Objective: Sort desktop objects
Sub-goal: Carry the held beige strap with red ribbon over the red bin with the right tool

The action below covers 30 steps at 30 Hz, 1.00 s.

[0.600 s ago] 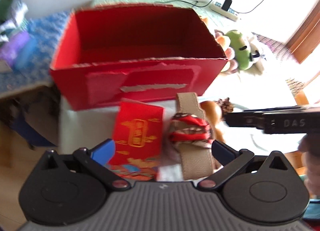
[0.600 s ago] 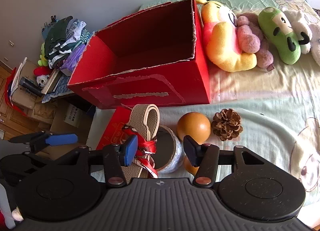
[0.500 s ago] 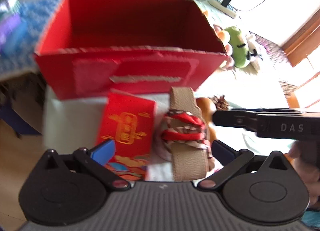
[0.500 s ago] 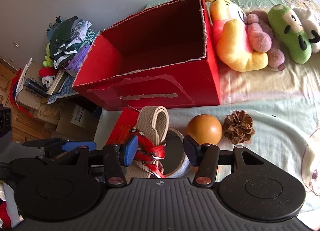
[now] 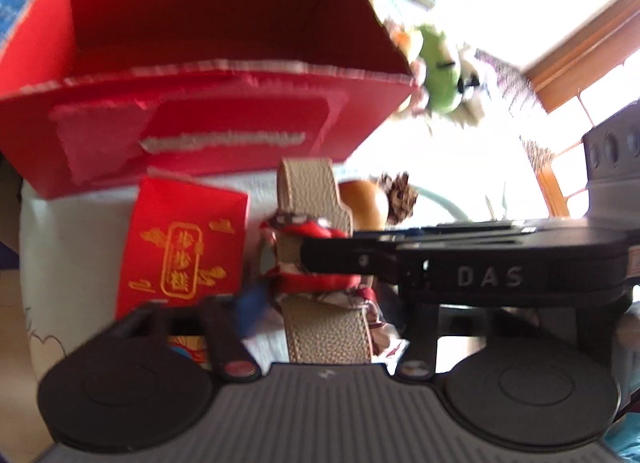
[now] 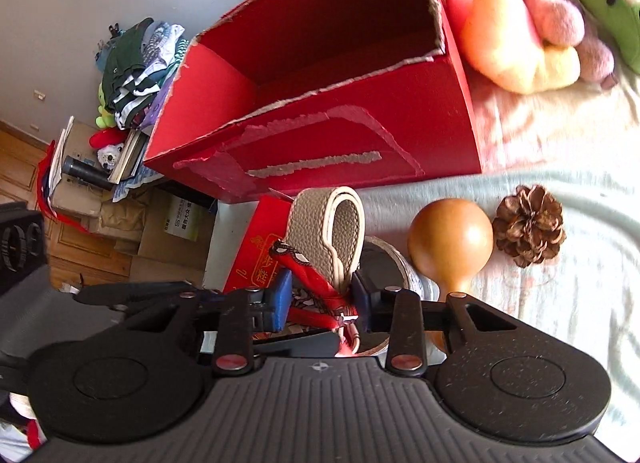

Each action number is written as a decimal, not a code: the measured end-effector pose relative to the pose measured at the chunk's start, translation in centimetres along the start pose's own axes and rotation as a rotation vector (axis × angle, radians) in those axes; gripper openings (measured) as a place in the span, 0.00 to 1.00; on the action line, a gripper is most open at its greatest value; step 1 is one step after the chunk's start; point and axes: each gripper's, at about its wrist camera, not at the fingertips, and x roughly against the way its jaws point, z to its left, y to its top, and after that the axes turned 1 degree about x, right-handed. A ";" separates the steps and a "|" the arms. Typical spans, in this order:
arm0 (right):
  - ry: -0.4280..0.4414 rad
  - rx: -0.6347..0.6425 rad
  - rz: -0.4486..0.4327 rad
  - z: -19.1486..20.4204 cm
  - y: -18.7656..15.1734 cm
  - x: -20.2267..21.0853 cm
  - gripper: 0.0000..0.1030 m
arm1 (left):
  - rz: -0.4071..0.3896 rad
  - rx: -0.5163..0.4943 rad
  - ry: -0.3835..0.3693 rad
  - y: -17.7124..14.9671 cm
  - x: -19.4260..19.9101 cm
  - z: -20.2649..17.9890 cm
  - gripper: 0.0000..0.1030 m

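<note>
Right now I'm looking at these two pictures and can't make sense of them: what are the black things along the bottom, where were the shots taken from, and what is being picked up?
There is no robot. A person holds a two-finger clamp in each hand, and each clamp carries a wide-angle camera looking along its fingers; the black and grey shapes at the bottom are the clamp bodies. One picture comes from the left gripper, the other from the right gripper.

The right gripper's blue pads are closed on a beige strap wrapped with a red patterned scarf. The blurred left view shows that gripper coming in from the side, reaching across the strap. Whether the left gripper is closed I cannot tell.

On the pale cloth lie a red envelope, a wooden gourd and a pine cone. Behind stands an open red box, with plush toys beside it.
</note>
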 end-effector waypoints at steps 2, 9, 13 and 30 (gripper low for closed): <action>0.019 0.001 -0.030 -0.2 0.0 0.0 0.31 | 0.007 0.017 -0.013 -0.1 -0.4 0.3 0.48; 0.042 0.011 -0.081 0.1 0.2 1.0 0.27 | -0.008 -0.028 0.025 0.1 -0.1 -0.7 0.44; 0.041 0.045 -0.126 1.2 0.5 4.0 0.26 | -0.033 -0.069 0.015 0.7 1.8 -2.0 0.44; -0.001 0.302 -0.402 7.3 13.1 7.2 0.25 | -0.321 -0.252 0.113 13.7 11.1 -3.6 0.44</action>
